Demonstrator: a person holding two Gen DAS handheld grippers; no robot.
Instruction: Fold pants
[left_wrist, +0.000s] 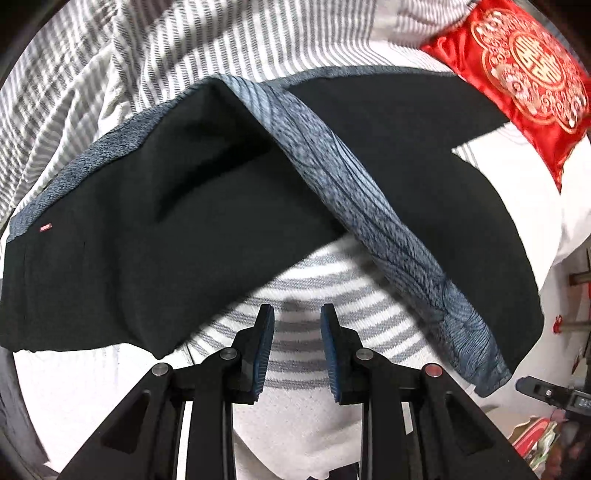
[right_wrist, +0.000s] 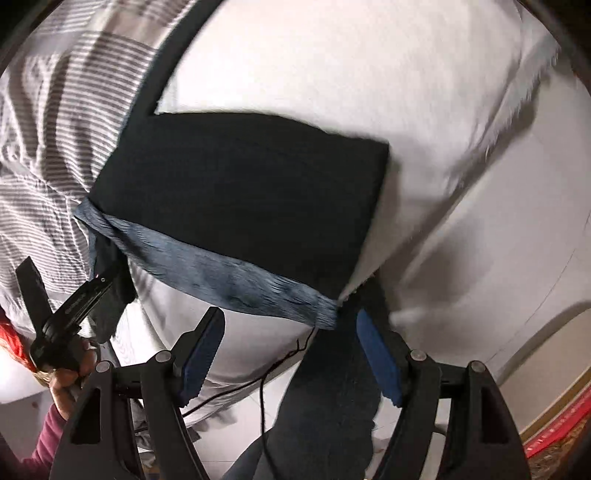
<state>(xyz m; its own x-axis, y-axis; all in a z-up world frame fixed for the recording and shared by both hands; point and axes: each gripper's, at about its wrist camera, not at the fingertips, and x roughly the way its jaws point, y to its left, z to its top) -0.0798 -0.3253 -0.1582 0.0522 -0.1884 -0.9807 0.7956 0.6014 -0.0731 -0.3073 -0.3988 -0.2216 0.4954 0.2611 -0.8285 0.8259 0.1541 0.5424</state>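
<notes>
Though blurred in places, plain enough from both wrist views. Black pants (left_wrist: 229, 221) spread on a bed, partly on grey-and-white striped bedding (left_wrist: 110, 66), partly on a white cover (right_wrist: 332, 66). Blue-grey ribbed waistband (left_wrist: 369, 192) running slantwise across the dark cloth, one flap of it turned over.

Left gripper (left_wrist: 297, 314) pointing steeply down at the stripes just short of the pants' near edge. Jaws nearly together, with a narrow gap between the blue pads (left_wrist: 264, 350) and nothing caught in it. Seen also from the right wrist view, carried by a hand (right_wrist: 70, 373) in a maroon sleeve (right_wrist: 40, 435), close to a hanging corner of the pants.

Right gripper (right_wrist: 291, 317) gaping wide, closing on nothing. End of the waistband just beside its right pad, perhaps brushing it, too smeared to tell. Dark denim (right_wrist: 332, 387) and a thin black cord (right_wrist: 264, 387) below, between the fingers.

Writing: small red tag (left_wrist: 46, 228) sewn near the waistband, lettering too tiny to read. White lettering on the left gripper's body in the right wrist view, unreadable. Red satin cushion (left_wrist: 532, 74) beyond the pants, with a gold double-happiness character inside a floral roundel.
</notes>
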